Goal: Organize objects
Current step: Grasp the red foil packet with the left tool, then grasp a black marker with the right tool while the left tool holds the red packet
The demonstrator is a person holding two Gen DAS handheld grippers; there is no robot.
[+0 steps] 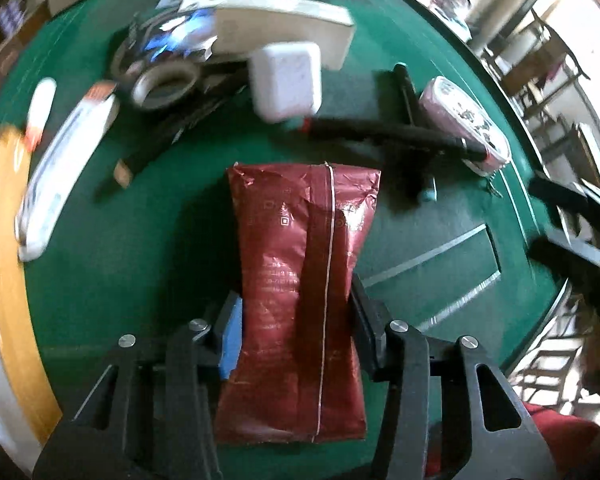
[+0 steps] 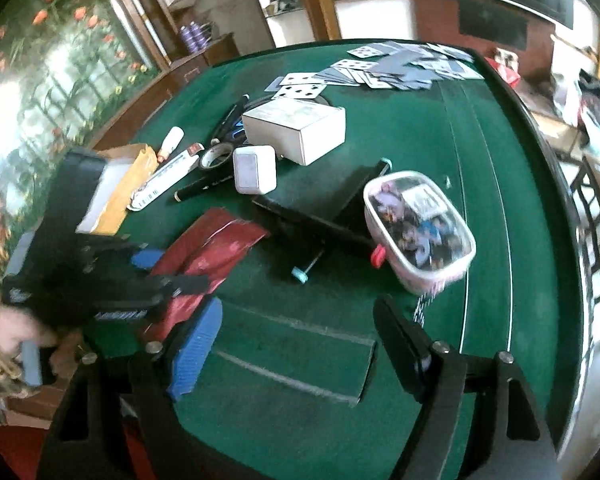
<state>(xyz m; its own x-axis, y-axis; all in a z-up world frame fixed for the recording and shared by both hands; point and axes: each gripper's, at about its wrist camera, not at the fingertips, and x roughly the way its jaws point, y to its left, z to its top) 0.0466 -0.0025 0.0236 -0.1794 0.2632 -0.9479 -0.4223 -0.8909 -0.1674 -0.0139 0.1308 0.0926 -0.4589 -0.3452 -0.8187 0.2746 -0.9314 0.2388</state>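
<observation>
Left gripper [image 1: 296,340], frame centre: clamped on red foil packet [image 1: 300,280]; grasp step. Right gripper [image 2: 296,344] released, empty. Next: lift packet clear of green table [image 1: 140,240].

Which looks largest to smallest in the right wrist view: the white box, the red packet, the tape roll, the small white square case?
1. Red packet, though it is nearer the camera.
2. White box.
3. Small white square case.
4. Tape roll.

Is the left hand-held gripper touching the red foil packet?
Touching. The left wrist view shows the left hand-held gripper with both pads pinching the red foil packet.
</observation>
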